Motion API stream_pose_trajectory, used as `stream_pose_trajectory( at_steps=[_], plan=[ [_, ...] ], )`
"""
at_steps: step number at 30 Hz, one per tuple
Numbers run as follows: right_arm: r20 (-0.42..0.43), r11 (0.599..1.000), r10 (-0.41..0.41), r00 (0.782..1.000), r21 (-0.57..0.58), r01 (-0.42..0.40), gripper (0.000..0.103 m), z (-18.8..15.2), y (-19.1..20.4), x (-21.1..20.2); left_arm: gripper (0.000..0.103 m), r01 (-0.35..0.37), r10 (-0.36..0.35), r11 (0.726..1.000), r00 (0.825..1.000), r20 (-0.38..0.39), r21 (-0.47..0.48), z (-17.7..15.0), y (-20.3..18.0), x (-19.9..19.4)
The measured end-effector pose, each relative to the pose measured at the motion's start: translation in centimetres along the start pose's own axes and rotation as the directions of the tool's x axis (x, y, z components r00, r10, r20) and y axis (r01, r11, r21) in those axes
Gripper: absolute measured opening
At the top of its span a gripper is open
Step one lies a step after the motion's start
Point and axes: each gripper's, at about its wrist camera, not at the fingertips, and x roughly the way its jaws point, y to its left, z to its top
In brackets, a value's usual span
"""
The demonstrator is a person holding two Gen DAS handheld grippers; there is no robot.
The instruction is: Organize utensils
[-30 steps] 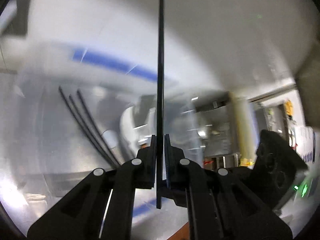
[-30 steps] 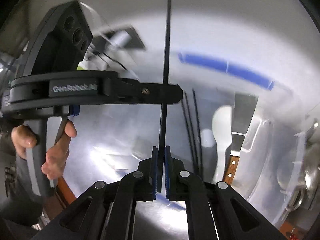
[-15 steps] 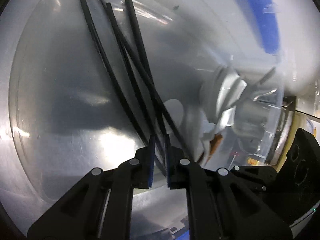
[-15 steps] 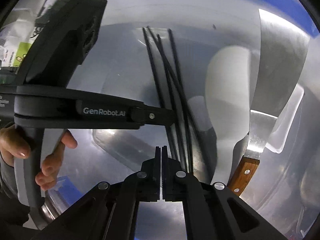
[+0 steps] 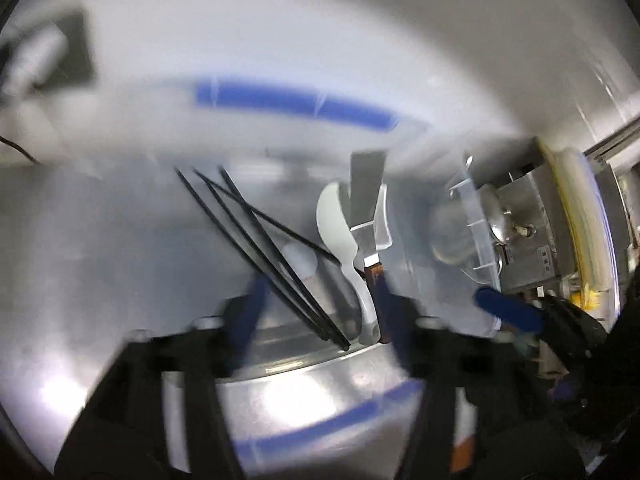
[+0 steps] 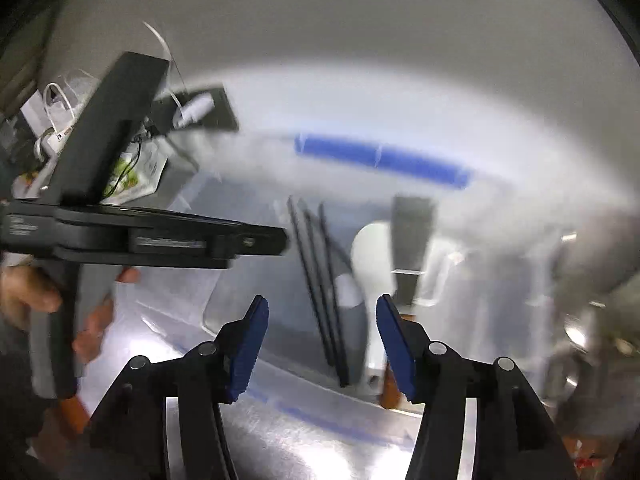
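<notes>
Fingers (image 6: 322,344) of both grippers opening, empty; black chopsticks (image 5: 256,248) in the tray look light, slippery: pinch mid-shaft

Left wrist view: left gripper (image 5: 320,320) fingers motion-blurred, lower centre | spatula (image 5: 366,196) handle end hidden | far right clutter indistinct

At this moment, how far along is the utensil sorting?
Done: four black chopsticks, a white spoon and a spatula lie in the clear bin. In hand: nothing; the left gripper and right gripper have jaws opening with nothing pinched between them. Left: no loose utensils show outside the bin, though blur hides much.
</notes>
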Motion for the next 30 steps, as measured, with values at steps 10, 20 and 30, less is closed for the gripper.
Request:
stream_pose_trajectory(
  at_steps=[10,20,30],
  plan=[
    [0.162,0.961,-0.27,0.949,0.112,0.254,0.083,-6.8,3.4,-6.0,0.095,-0.255,0.248,0.967,0.951,0.186,0.014,-9.2,-1.0,-8.1],
    [0.111,0.92,-0.38,0.918,0.15,0.363,0.098,-11.6,3.9,-5.3,0.096,-0.374,0.357,0.927,0.907,0.223,0.035,-15.4,-1.6,-7.8],
    [0.025,0.898,-0.403,0.915,0.205,0.39,0.098,-12.7,2.5,-4.2,0.096,-0.443,0.434,0.897,0.873,0.224,-0.012,-16.3,-1.8,-7.1]
  ],
)
